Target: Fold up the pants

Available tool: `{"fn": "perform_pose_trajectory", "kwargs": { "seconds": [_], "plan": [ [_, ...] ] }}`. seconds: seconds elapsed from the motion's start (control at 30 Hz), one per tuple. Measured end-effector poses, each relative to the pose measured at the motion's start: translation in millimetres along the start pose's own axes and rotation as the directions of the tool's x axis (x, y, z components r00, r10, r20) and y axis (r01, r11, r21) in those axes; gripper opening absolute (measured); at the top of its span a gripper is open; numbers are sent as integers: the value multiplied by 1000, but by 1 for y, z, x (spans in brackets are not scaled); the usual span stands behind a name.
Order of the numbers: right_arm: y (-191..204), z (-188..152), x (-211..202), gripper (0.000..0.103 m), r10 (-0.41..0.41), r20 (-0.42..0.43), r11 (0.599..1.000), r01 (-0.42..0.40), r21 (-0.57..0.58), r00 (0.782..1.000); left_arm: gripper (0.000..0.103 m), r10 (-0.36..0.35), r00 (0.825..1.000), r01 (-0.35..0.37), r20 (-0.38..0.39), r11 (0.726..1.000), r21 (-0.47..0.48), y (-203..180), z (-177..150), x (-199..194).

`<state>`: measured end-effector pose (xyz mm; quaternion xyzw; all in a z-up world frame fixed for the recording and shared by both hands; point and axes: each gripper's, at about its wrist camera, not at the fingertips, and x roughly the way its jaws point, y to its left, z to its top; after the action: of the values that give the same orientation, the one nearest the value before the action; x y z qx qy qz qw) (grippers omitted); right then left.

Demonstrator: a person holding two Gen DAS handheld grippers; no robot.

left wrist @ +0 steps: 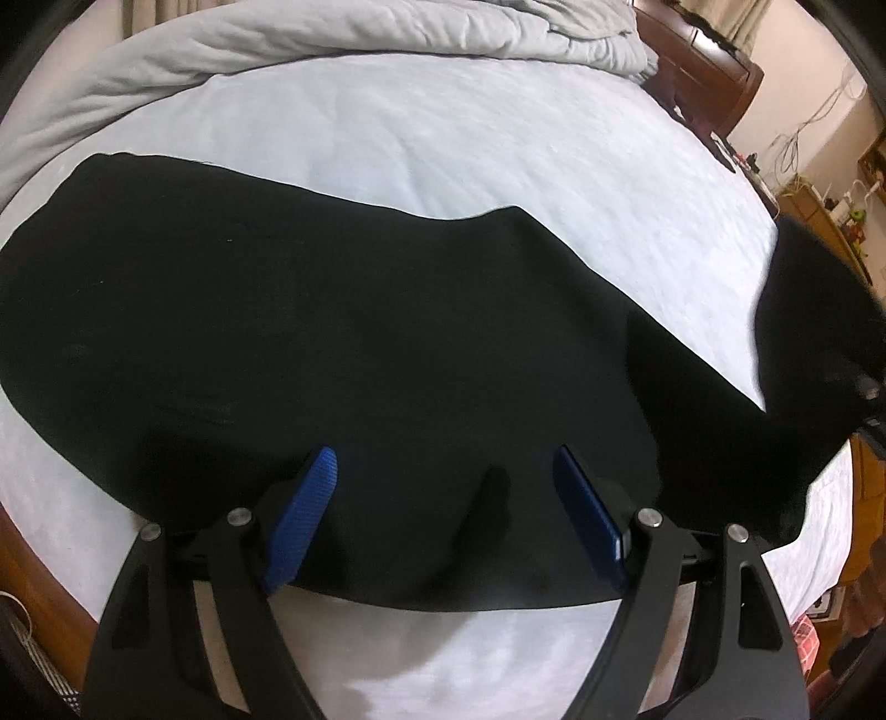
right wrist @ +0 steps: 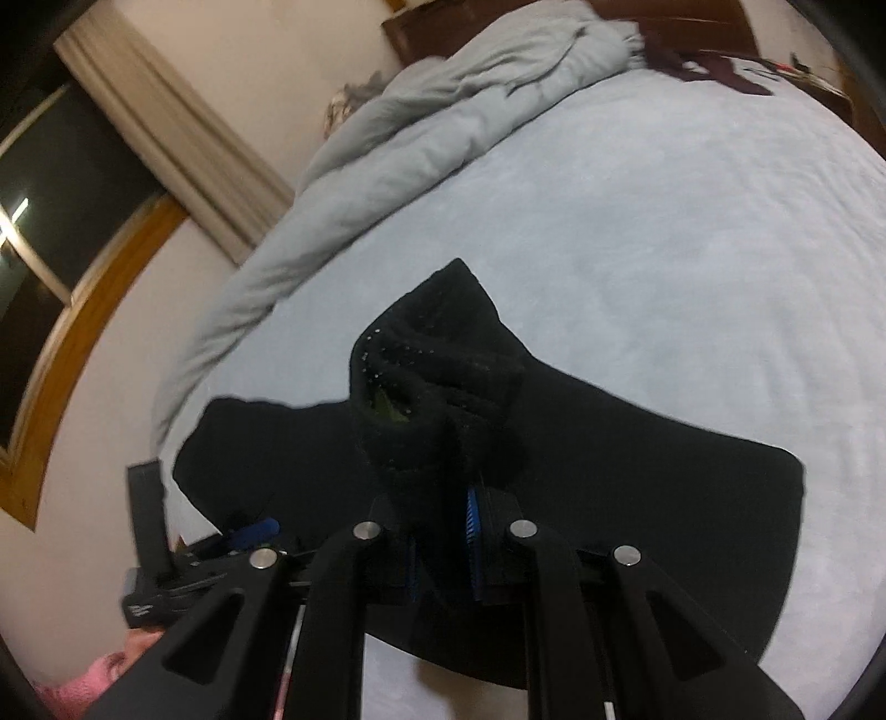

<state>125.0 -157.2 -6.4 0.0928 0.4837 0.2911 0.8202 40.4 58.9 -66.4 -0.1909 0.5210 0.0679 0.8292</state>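
Black pants (left wrist: 332,343) lie spread across the pale blue bed sheet (left wrist: 443,144). My left gripper (left wrist: 446,482) hovers open over their near edge, blue pads (left wrist: 304,509) wide apart with nothing between them. In the right wrist view my right gripper (right wrist: 448,498) is shut on a bunched end of the pants (right wrist: 437,376), which it holds lifted above the flat part (right wrist: 664,476). That raised end shows blurred at the right of the left wrist view (left wrist: 814,332). The left gripper (right wrist: 249,531) appears at the lower left of the right wrist view.
A grey duvet (left wrist: 332,39) is heaped along the far side of the bed. Dark wooden furniture (left wrist: 703,77) stands behind it, and a cluttered shelf (left wrist: 836,210) to the right. A window with a curtain (right wrist: 166,127) is on the wall. The wooden bed frame (left wrist: 33,559) borders the near side.
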Motion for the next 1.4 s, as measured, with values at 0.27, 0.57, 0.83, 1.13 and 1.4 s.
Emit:
{"fn": "perform_pose_trajectory", "kwargs": {
  "seconds": [0.27,0.57,0.83,1.13,1.4],
  "plan": [
    [9,-32,71,19,-9,-163,1000,6,-18,987,80,-30,1000,30,5,999,-33,1,11,5],
    [2,-66,52,77,390,-227,921,-373,116,892,80,-164,985,159,-51,983,-95,-12,9,13],
    [-61,-74,-39,78,197,-112,978,-188,91,974,90,-207,968,196,-140,977,-88,-58,-9,38],
    [-105,-91,-70,78,127,-34,977,-119,177,991,31,-159,978,140,-136,980,-138,-88,-3,57],
    [-121,-86,-79,78,95,-6,975,-92,201,995,16,-158,987,151,-43,980,-126,-73,-7,25]
  ]
}}
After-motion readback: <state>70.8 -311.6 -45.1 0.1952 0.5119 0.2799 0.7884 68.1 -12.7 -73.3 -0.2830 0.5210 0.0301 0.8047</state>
